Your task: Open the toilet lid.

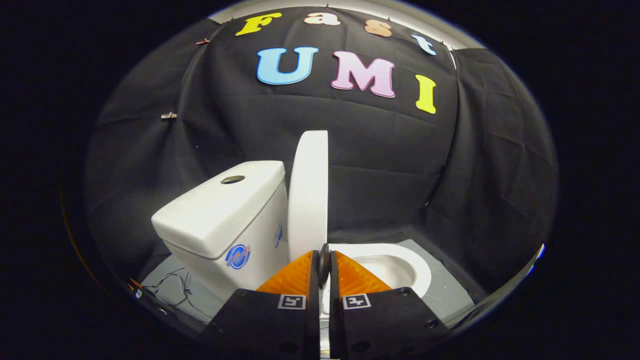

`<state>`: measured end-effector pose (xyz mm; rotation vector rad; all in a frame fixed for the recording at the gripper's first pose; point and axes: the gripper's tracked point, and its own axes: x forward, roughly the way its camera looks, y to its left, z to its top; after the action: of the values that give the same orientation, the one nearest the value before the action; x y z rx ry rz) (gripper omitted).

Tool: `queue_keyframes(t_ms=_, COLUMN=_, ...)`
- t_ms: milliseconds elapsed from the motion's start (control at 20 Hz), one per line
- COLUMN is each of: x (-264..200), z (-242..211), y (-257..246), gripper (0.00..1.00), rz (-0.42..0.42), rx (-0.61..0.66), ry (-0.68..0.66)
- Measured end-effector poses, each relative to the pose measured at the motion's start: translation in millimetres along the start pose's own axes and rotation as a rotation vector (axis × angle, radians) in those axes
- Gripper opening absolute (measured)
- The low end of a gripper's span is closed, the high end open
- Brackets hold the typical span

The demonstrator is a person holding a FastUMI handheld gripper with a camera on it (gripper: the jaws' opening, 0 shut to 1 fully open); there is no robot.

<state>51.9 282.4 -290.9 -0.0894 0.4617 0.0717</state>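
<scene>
A white toilet stands on a grey floor plate (447,295), seen from its side. Its lid (308,195) is raised and stands upright, edge-on to me, close beside the tank (220,215). The seat ring and bowl (400,265) lie uncovered to the right of the lid. My gripper (324,256) sits low, just in front of the lid's hinge end, with its orange fingers (292,277) shut against each other. A thin dark strip shows between the tips, and no part of the lid is pinched there.
The tank top carries a round flush button (233,179). Loose thin cables (175,292) lie on the floor plate to the left of the tank. Black cloth walls close in behind and on both sides.
</scene>
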Motion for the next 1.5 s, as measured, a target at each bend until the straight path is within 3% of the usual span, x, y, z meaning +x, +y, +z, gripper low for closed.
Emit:
queue_keyframes(t_ms=450, x=-1, z=-4, y=47, gripper=0.14, rz=0.032, rx=-0.087, ry=-0.013)
queue_keyframes(t_ms=850, x=-2, z=-4, y=45, gripper=0.14, rz=0.035, rx=-0.118, ry=-0.021)
queue_keyframes(t_ms=1100, x=-13, z=23, y=35, gripper=0.2, rz=0.036, rx=-0.137, ry=-0.122)
queue_keyframes(t_ms=1350, x=-14, z=14, y=38, gripper=1.0, rz=0.088, rx=-0.136, ry=-0.069)
queue_keyframes(t_ms=1500, x=-22, z=19, y=28, gripper=0.99, rz=0.089, rx=-0.11, ry=-0.061)
